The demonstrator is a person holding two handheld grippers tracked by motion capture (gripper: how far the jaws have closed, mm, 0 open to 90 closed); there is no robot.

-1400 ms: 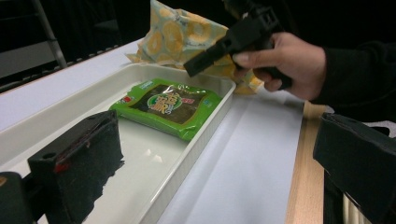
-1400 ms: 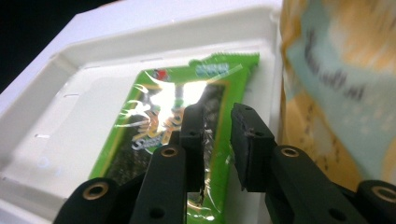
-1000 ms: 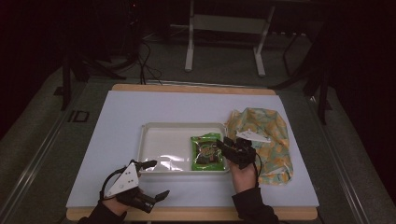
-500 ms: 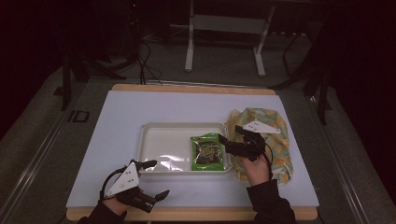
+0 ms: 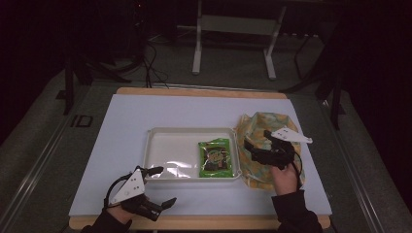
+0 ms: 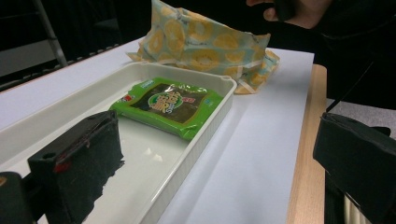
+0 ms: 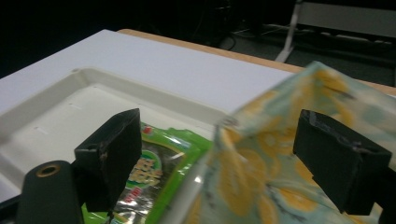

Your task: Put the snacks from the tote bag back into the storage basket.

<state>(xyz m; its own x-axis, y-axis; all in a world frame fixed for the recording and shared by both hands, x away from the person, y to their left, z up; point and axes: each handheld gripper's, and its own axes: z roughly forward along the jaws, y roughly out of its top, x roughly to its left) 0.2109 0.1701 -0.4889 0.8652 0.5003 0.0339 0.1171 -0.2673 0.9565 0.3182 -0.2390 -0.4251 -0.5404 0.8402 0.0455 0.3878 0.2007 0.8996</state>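
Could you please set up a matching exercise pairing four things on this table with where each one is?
Things:
1. green snack packet
2. white tray
3. yellow-patterned bag
4. left gripper

Places:
A. right of the tray
B. near front edge, jaws open
C. right end of the tray
D. middle of the white mat

Pairs: 1-C, 2-D, 3-A, 4-B

Dim room, lit table (image 5: 145,116), glare on the tray (image 5: 165,145), near jaws blurred.

Right tongs (image 5: 250,148) opened, off green packet (image 5: 214,157), over bag (image 5: 260,127)
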